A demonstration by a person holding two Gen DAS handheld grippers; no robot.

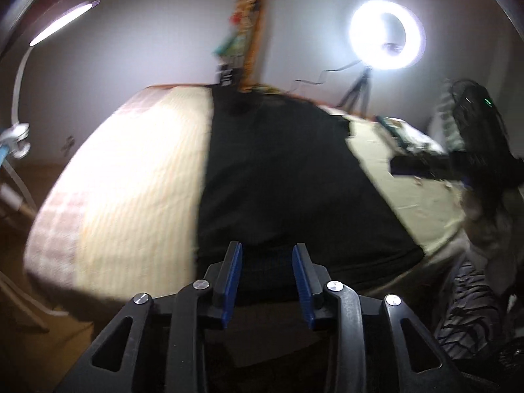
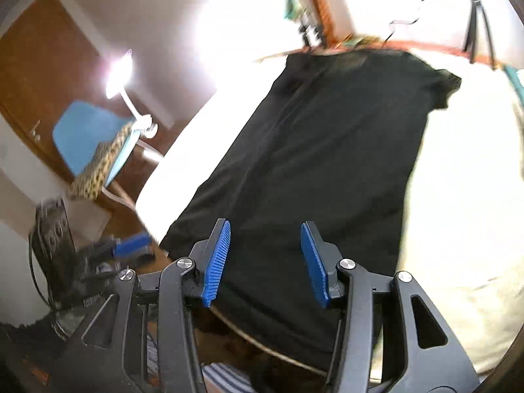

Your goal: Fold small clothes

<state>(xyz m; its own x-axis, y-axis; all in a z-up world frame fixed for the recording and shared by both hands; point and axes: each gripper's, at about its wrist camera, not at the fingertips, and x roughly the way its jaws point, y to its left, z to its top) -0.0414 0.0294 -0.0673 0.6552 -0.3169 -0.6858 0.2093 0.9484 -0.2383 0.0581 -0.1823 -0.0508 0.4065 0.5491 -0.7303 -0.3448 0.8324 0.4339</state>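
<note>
Lying flat along the centre of both frames, a black shirt (image 1: 288, 177) is spread lengthwise over a pale cloth (image 1: 131, 170) that covers the worktop (image 1: 170, 85). In the left wrist view the shirt's hem runs across the lower centre of the frame, just above the left claw (image 1: 267, 249), whose blue pads (image 1: 234, 281) are held apart with nothing between them. The claw is seen over the shirt's near edge; contact with the fabric cannot be told. A ring light (image 1: 386, 31) on a tripod (image 1: 357, 90) glows at upper right, a lamp (image 1: 62, 23) curves in at upper left, and a framed picture (image 1: 250, 39) leans against the wall at top centre. A black fan (image 1: 475, 131) is seen at the right edge.

In the right wrist view the shirt (image 2: 327, 163) is shown running from top centre to bottom centre, with one short sleeve (image 2: 447, 86) projecting at upper right. The right claw (image 2: 265, 231) is spread open and empty above the shirt's near part, its blue pads (image 2: 216, 262) on either side of the fabric in the picture. A blue chair (image 2: 88, 134) is visible at left, and the other claw's blue pad (image 2: 131, 245) is seen at lower left.
</note>
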